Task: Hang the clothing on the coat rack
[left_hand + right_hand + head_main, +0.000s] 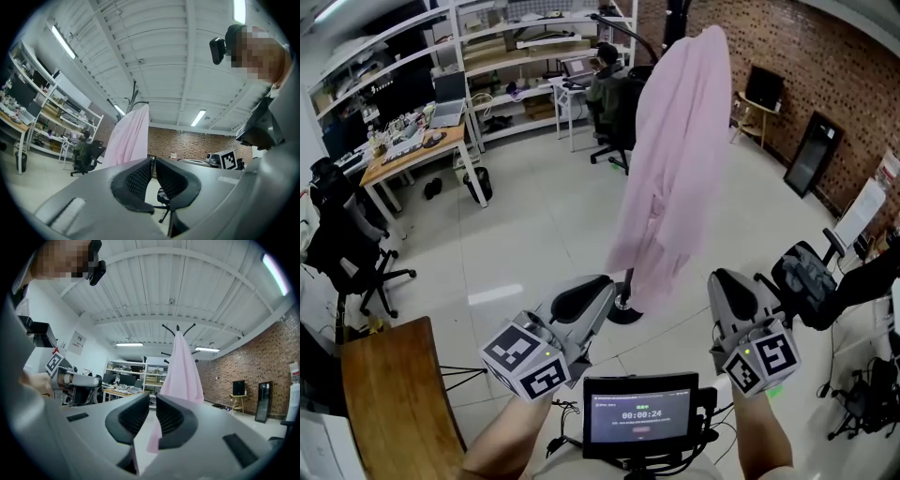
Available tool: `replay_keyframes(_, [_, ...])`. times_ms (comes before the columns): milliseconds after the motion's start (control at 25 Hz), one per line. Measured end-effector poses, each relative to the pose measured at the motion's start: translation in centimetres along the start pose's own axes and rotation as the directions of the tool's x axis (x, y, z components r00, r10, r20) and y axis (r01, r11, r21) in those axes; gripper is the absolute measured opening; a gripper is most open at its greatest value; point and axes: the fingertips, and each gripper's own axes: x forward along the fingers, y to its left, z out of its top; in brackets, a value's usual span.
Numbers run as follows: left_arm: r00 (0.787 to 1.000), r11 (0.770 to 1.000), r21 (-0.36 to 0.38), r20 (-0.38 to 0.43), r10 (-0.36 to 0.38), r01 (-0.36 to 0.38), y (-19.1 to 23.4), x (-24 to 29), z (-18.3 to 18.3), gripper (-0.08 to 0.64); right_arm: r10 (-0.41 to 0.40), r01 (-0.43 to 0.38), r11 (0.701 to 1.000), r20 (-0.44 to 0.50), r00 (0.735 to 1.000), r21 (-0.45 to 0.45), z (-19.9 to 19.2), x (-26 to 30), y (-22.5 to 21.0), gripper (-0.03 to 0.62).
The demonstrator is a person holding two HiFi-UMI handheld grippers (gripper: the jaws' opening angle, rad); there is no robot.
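Grey and black, our two tools were the closest things to us, low in the head view. Our left tool (592,296) had its jaws almost shut, with only a thin slit between them. Nothing was in them. Our right tool (733,289) looked much the same, nearly closed and holding nothing. We could see pink through its slit, but that was the cloth hanging farther off, not something it gripped. A small screen (640,412) sat just under our hands.

A little past the tools stood the coat rack (624,314) on the floor. The pink clothing (670,159) hung down from its top, apart from both tools. So we think the job was mostly done: the clothing was up on the rack and we had let go. All that might be left was to check that it would not slip.

Some things were hard to see. The cloth covered the hook that held it, so we could not tell how well it sat. Only a few bare hooks (165,327) poked out above. The rack's foot was partly behind our left tool. We could not tell what kind of clothing it was. Far back, a person (605,80) sat by a table, too small to see well.
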Motion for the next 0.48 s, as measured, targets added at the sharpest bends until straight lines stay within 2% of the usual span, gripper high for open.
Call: replay_keyframes(480, [0.999, 1.000, -0.028, -0.033, 0.008, -0.009, -0.3, -1.2, -1.6, 0.023, -0.020, 0.021, 0.999, -0.027, 0.999, 0.031, -1.7, -1.1, 0.3, 0.038])
